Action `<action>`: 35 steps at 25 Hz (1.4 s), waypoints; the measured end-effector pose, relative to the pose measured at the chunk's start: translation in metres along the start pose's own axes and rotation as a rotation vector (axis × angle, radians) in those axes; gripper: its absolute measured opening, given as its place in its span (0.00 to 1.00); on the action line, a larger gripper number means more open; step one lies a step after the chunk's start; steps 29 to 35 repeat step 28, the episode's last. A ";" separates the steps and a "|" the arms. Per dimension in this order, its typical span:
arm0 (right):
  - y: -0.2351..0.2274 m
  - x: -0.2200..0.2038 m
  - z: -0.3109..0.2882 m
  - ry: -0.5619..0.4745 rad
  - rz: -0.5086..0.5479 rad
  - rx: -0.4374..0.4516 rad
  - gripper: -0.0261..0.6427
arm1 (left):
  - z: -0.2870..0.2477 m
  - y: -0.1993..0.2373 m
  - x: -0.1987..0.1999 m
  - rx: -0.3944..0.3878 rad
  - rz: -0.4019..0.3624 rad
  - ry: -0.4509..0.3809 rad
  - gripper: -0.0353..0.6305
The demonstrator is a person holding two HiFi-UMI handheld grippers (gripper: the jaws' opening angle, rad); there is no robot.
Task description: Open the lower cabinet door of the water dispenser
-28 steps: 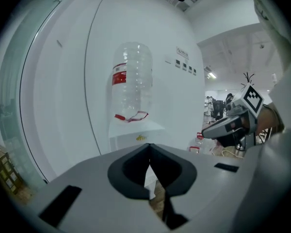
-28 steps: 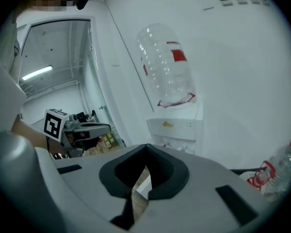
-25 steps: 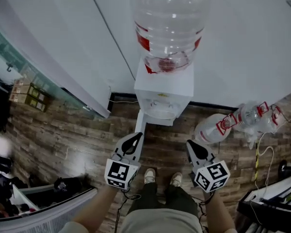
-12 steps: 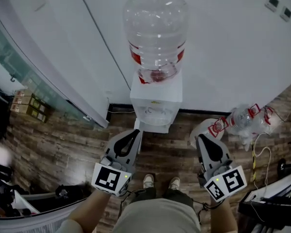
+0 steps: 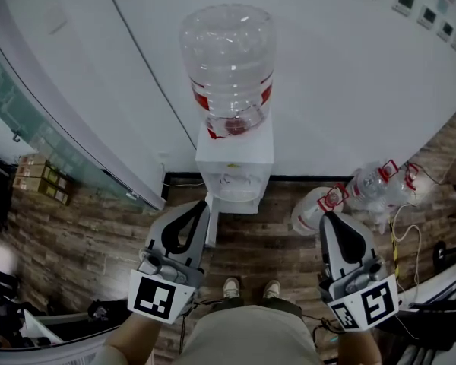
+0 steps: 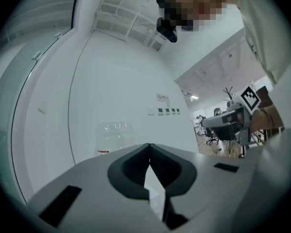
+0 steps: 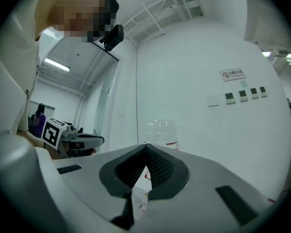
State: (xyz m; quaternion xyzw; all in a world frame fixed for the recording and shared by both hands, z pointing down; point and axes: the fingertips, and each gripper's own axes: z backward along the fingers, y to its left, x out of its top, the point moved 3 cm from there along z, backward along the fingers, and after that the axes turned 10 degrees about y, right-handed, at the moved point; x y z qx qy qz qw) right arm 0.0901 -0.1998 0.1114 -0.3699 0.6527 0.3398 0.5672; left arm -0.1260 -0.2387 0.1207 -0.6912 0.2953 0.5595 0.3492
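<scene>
Head view, looking steeply down.

- A plain white wall (image 5: 349,90) fills the upper frame. Dark wood-plank floor (image 5: 83,234) lies below it. A glazed partition with a pale frame (image 5: 30,120) runs diagonally at the left.
- The white water dispenser (image 5: 232,173) stands against the wall, straight ahead of you. It carries a large clear plastic bottle with a red label band (image 5: 228,59), neck down.
- The same bottle shows low in the left gripper view (image 6: 114,137) and in the right gripper view (image 7: 160,130).
- A narrow white panel (image 5: 210,223) juts from the dispenser's lower left front corner toward you. It reads as the lower cabinet door swung open, seen edge-on. The cabinet interior cannot be made out.
- Two more clear bottles with red-and-white caps (image 5: 319,207) lie on the floor just right of the dispenser.
- Your left gripper (image 5: 200,204) is held in front of the dispenser's left side, its tip just beside the panel. Whether they touch I cannot tell. Its own view (image 6: 149,144) shows the jaws clenched tip to tip with nothing between them.
- Your right gripper (image 5: 330,217) is well clear of the dispenser, over the floor bottles. Its jaws (image 7: 146,144) are likewise clenched and empty.
- Brown cardboard boxes (image 5: 38,177) are stacked beyond the partition.
- Your pale shoes (image 5: 232,287) are on the floor between the grippers.
- A row of small wall switch panels (image 5: 425,14) sits at the upper right.
</scene>
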 end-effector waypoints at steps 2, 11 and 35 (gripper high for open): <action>0.000 0.004 0.006 -0.008 0.002 -0.013 0.05 | 0.003 -0.002 0.006 0.004 -0.017 -0.017 0.06; 0.002 0.010 0.017 -0.013 0.026 -0.010 0.05 | 0.012 -0.011 0.008 0.012 -0.021 -0.008 0.06; 0.012 0.014 0.011 -0.033 0.031 0.002 0.05 | 0.023 -0.006 0.003 0.033 -0.011 0.007 0.06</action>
